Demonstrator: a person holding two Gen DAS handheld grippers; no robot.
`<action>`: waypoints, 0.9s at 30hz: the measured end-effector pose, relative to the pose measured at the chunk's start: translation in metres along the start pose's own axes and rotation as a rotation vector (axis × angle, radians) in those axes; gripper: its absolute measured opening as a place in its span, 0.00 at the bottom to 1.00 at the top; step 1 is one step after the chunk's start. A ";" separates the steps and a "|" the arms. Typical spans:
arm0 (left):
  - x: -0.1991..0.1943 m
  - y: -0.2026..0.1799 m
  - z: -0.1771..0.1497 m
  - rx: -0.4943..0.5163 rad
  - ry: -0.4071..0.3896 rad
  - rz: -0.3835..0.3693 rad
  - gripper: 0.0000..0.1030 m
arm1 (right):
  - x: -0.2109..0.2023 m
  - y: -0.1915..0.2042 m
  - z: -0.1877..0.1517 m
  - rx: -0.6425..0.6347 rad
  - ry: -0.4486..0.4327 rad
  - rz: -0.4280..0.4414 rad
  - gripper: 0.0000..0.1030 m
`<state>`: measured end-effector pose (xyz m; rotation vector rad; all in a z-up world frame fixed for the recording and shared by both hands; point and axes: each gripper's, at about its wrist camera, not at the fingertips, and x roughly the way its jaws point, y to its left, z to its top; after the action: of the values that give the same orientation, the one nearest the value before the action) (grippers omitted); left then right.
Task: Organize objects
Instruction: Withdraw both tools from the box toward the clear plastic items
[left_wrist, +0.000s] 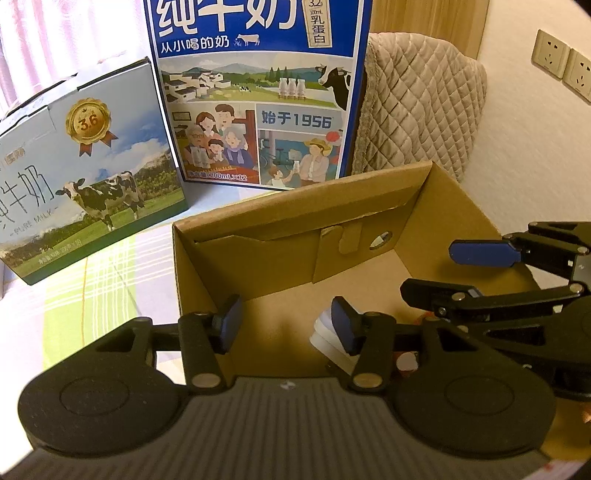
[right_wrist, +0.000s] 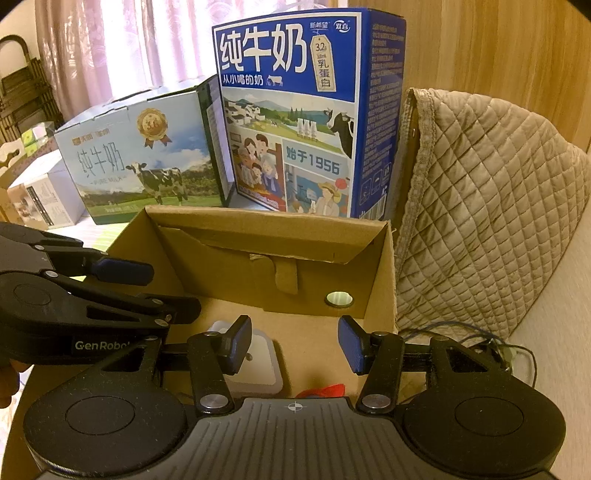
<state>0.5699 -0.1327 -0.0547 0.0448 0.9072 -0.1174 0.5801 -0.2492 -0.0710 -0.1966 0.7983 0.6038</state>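
An open brown cardboard box (left_wrist: 280, 240) (right_wrist: 258, 273) sits in front of both grippers. On its floor lies a white square object (right_wrist: 258, 360) (left_wrist: 325, 345) with rounded corners, and a bit of something red (right_wrist: 327, 389) shows near the box's front. My left gripper (left_wrist: 286, 325) hovers open over the box's left half with nothing between its fingers; it enters the right wrist view from the left (right_wrist: 159, 288). My right gripper (right_wrist: 293, 343) is open and empty above the white object and appears at the right of the left wrist view (left_wrist: 443, 273).
Behind the box stand a tall blue milk carton case (left_wrist: 255, 92) (right_wrist: 295, 110) and a lower light-blue milk case (left_wrist: 85, 177) (right_wrist: 140, 158). A quilted beige cover (right_wrist: 480, 203) is at the right, with thin cables (right_wrist: 461, 332) beside the box. A plaid cloth (left_wrist: 92, 288) covers the surface.
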 end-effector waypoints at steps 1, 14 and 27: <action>-0.001 0.000 0.000 -0.006 0.002 -0.001 0.50 | -0.002 0.000 -0.001 0.006 -0.004 0.004 0.48; -0.049 -0.005 -0.010 -0.041 -0.051 0.007 0.80 | -0.057 -0.001 -0.016 0.105 -0.093 0.017 0.58; -0.159 0.010 -0.052 -0.113 -0.220 -0.017 0.99 | -0.140 0.015 -0.046 0.226 -0.220 0.050 0.79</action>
<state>0.4336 -0.1045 0.0383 -0.0793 0.6935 -0.0848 0.4676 -0.3146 -0.0011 0.0960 0.6535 0.5665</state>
